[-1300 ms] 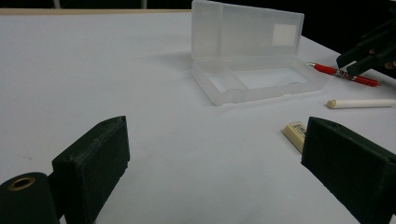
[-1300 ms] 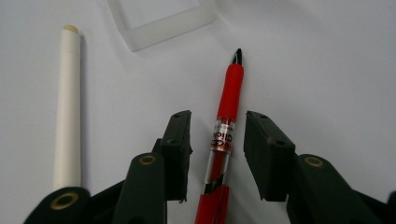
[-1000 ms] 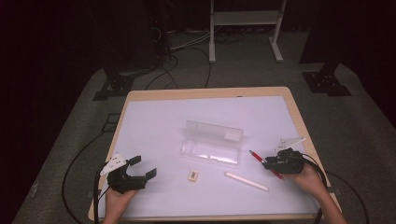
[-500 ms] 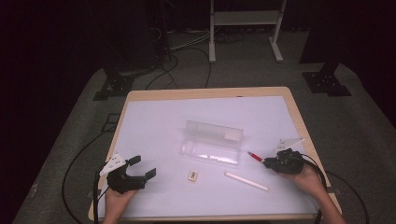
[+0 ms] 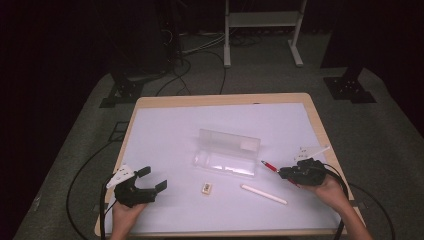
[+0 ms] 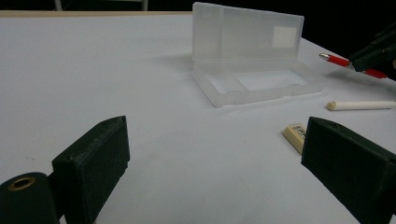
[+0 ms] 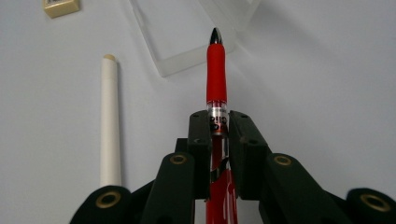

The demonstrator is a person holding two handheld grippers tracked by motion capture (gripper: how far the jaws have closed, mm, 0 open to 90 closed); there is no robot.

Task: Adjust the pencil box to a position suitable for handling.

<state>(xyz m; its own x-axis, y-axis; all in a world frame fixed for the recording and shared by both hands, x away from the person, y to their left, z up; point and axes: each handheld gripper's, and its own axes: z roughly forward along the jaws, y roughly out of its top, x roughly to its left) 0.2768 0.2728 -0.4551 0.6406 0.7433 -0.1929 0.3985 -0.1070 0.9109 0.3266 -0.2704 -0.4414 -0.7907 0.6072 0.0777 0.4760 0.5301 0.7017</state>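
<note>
right tool (image 7: 219,135) clenched on the red pen (image 7: 216,70), jaws just drawn in around its barrel, tip aimed toward the open clear case (image 5: 227,152), probably to slide it into the tray lengthwise. pen held low over the white surface (image 5: 165,130), just beside the case's right end. left tool (image 5: 145,182) released, jaws spread wide with nothing between, resting near the front left corner, likely waiting its turn. white stick (image 5: 264,194) and small eraser (image 5: 206,187) lying loose in front of the case, within easy reach of either hand.
</note>
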